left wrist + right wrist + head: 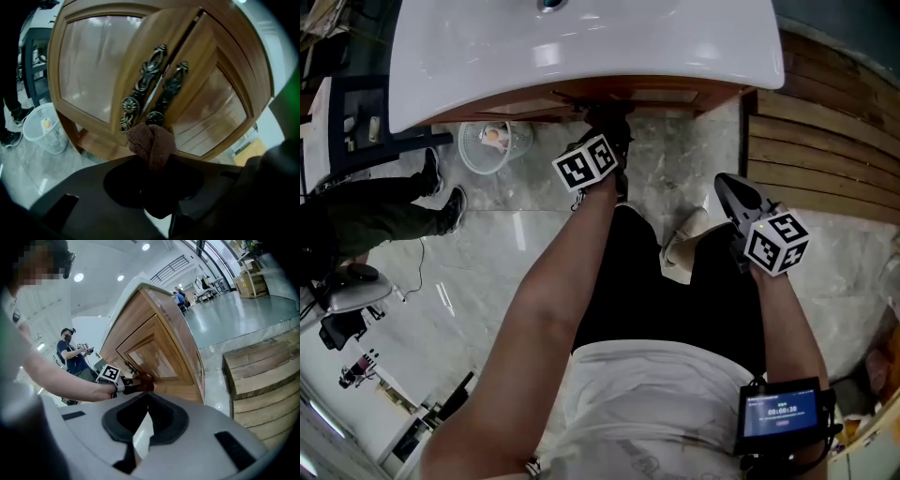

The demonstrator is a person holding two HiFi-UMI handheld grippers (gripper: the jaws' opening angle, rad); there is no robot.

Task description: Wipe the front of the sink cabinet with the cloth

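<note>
Item 1, left gripper: closed tight on a bunched brown cloth; carried at the end of a bare arm stretched straight forward, running from lower centre to upper centre of the head view; marker cube uppermost, printed with black-and-white squares

Item 2, cloth: lower centre of the left gripper view, set at the foot of the two ornate metal handles where the doors of the sink cabinet meet; contact with the wood not certain

Item 3, right gripper: jaws drawn together, nothing between them; held back at centre right of the head view on a bent arm, tips turned to the upper left, well apart from the cabinet

Item 4, wrist screen: lower right of the head view, strapped on the right forearm; timer-style digits, too small to read with confidence

Item 5, white sink basin: across the top of the head view, overhanging the cabinet

Item 6, white mesh wastebasket: on the floor, upper left, beside the cabinet

Item 7, wooden planks: upper right
</note>
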